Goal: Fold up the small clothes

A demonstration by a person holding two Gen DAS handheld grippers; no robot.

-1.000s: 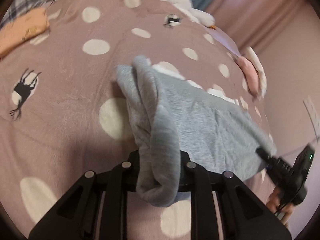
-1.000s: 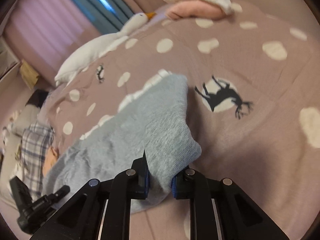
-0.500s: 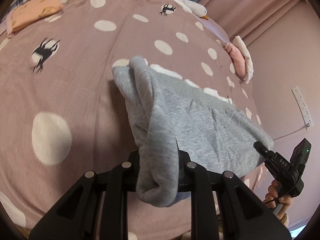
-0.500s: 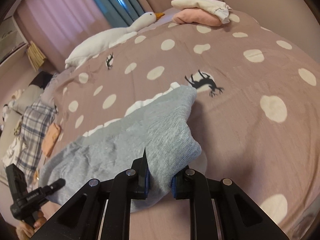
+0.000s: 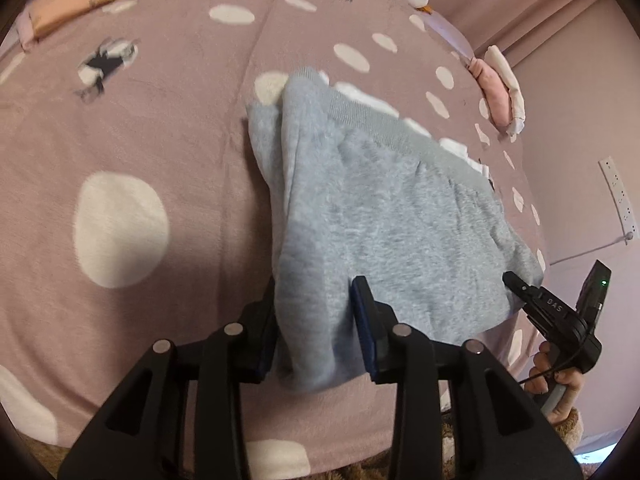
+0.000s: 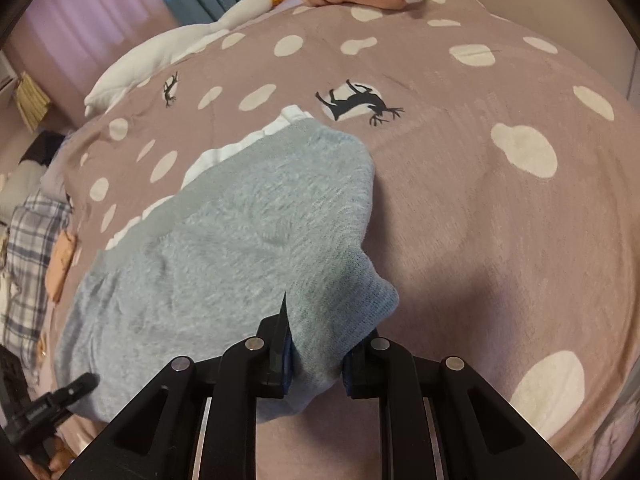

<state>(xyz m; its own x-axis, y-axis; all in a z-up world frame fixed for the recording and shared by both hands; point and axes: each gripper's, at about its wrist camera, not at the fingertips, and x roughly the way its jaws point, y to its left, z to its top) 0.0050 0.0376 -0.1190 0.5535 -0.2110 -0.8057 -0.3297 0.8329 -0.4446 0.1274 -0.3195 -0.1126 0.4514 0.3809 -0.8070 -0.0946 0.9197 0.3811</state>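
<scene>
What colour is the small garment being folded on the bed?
Light grey garment, with a ribbed band along one edge; clearest in the right wrist view.

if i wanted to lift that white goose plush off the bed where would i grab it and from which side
Probably the long neck of the goose plush, just behind the head. It is the narrowest part, lying flat on the dotted bedspread, so jaws coming down from above could straddle it crosswise. The wider body looks too bulky.
</scene>
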